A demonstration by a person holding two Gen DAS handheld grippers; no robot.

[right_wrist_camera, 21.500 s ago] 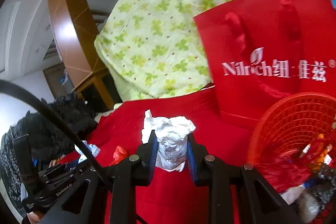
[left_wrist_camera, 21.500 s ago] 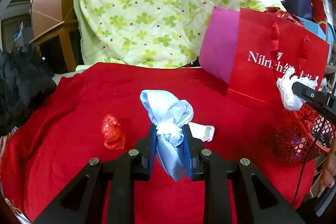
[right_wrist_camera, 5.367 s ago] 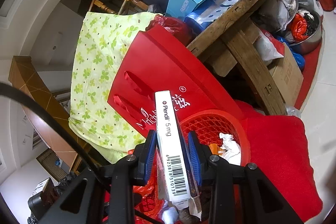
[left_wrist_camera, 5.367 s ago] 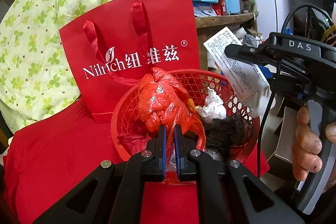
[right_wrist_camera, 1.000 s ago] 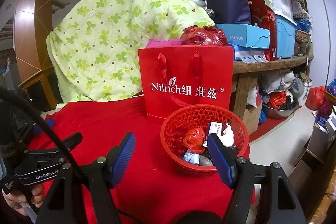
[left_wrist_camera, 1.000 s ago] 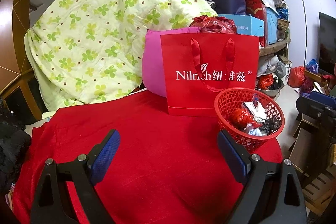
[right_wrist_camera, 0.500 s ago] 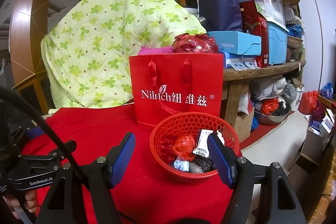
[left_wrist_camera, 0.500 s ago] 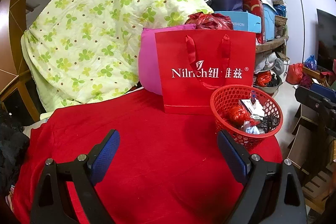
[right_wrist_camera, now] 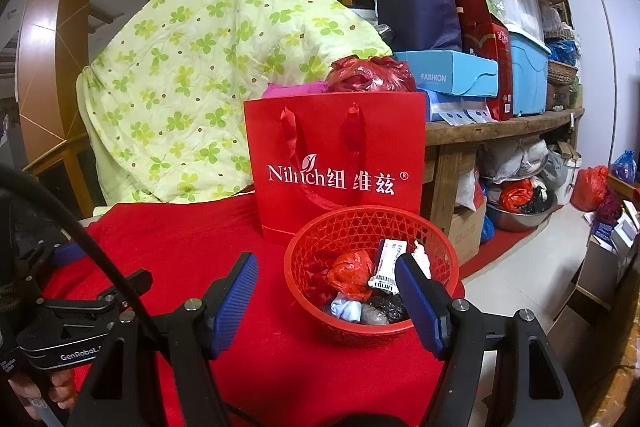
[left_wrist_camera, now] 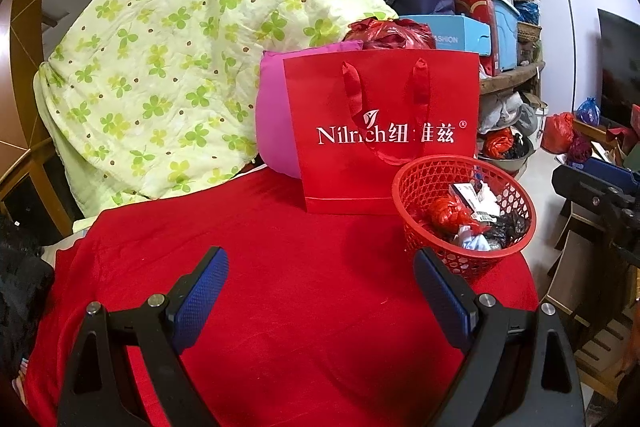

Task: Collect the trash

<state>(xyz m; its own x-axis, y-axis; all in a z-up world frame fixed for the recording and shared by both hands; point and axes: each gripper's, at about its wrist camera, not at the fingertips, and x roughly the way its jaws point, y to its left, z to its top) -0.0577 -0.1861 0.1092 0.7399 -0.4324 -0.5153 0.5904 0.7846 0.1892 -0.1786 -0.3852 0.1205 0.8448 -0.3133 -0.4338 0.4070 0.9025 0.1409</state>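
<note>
A red mesh basket [left_wrist_camera: 405,195] [right_wrist_camera: 372,215] stands on the red cloth's right end. In it lie a crumpled red bag [right_wrist_camera: 352,273], a white barcoded box [right_wrist_camera: 386,265], a pale blue wad [right_wrist_camera: 346,309], black plastic [right_wrist_camera: 384,307] and white tissue [right_wrist_camera: 422,259]. My left gripper [left_wrist_camera: 322,287] is open and empty, hanging over bare cloth to the left of the basket. My right gripper [right_wrist_camera: 328,301] is open and empty too; its right finger [right_wrist_camera: 420,303] overlaps the basket's near right side in the view.
A red paper bag [left_wrist_camera: 384,135] stands upright just behind the basket, with a pink cushion [left_wrist_camera: 276,123] and a green clover quilt [left_wrist_camera: 180,59] beyond. The red cloth [left_wrist_camera: 280,247] ends right of the basket. Loaded wooden shelves [right_wrist_camera: 500,125] and floor clutter fill the right.
The blue wad, white paper, red bag and box that the grippers held earlier now lie in the basket. Both grippers have opened and drawn back. The last second shows almost no movement.
</note>
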